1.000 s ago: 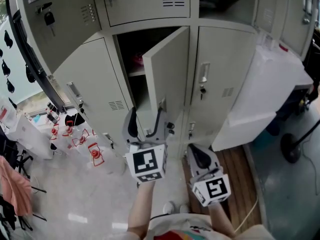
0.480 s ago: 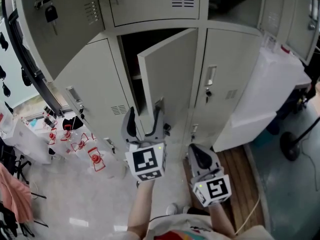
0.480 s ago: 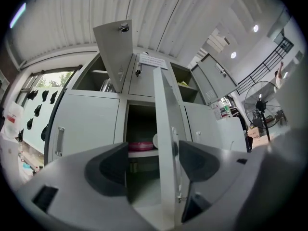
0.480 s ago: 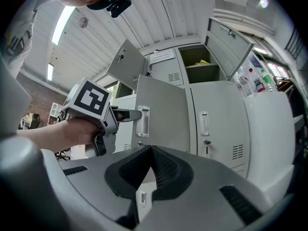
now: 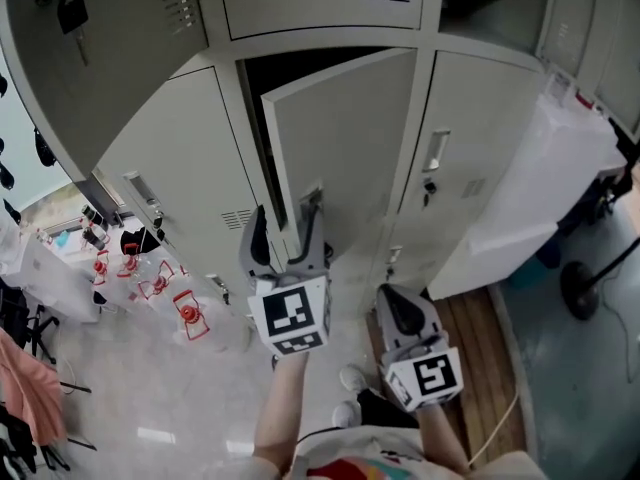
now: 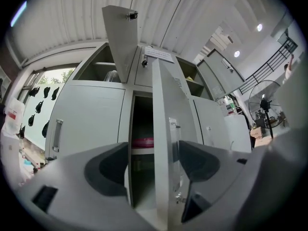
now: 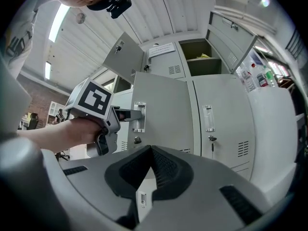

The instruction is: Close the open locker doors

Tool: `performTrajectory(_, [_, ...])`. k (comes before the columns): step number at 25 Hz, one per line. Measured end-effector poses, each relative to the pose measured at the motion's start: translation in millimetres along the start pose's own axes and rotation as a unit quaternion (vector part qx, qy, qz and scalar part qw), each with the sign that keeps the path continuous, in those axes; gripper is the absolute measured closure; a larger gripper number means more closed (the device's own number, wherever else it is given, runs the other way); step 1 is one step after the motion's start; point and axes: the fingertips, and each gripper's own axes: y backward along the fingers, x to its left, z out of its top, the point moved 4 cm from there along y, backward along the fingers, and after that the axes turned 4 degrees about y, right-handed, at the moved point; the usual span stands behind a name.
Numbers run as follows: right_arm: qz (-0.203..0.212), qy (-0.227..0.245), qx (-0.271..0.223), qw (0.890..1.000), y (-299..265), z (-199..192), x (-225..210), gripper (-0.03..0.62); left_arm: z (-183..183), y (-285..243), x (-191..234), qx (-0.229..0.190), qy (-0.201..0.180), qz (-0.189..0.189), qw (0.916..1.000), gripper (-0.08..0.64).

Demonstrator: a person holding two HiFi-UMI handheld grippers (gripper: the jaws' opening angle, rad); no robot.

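Left gripper was wide open, its jaws straddling the free edge of the half-open locker door. One jaw sat on the inner side and the other on the outer side, by the handle. Whether either jaw touched the metal could not be told. The door stood at the middle of the locker bank, hinged on its right edge and swung partly out. A dark gap to the compartment showed along its left edge. Inside, a pink thing lay on a shelf, behind the door edge.

Right gripper was shut with nothing in it. It hung lower and to the right, apart from the door, in front of the bottom lockers.

The closed door to the right was flush, and so was the closed one to the left. Higher up, another door stood open, edge outward.

Open floor lay to the left and below. A bulky white thing crowded the right end of the lockers.
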Motion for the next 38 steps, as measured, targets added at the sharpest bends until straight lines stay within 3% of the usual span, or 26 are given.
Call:
performTrajectory(11, [0.055, -0.004, -0.014, 0.998, -56.0, 1.0, -8.8, 0.588, -11.3, -26.5, 41.5, 0.015, -0.006, 0.073, 0.9972, 0.245])
performTrajectory(17, [0.062, -0.006, -0.012, 0.998, -75.4, -1.0, -22.5, 0.588, -10.9, -47.3, 56.5, 0.015, -0.013, 0.098, 0.995, 0.247])
performTrajectory(38, [0.083, -0.019, 0.01, 0.996, -118.5, -18.3, -37.0, 0.588, -15.2, -89.7, 71.8, 0.02, -0.044, 0.149, 0.9877, 0.245])
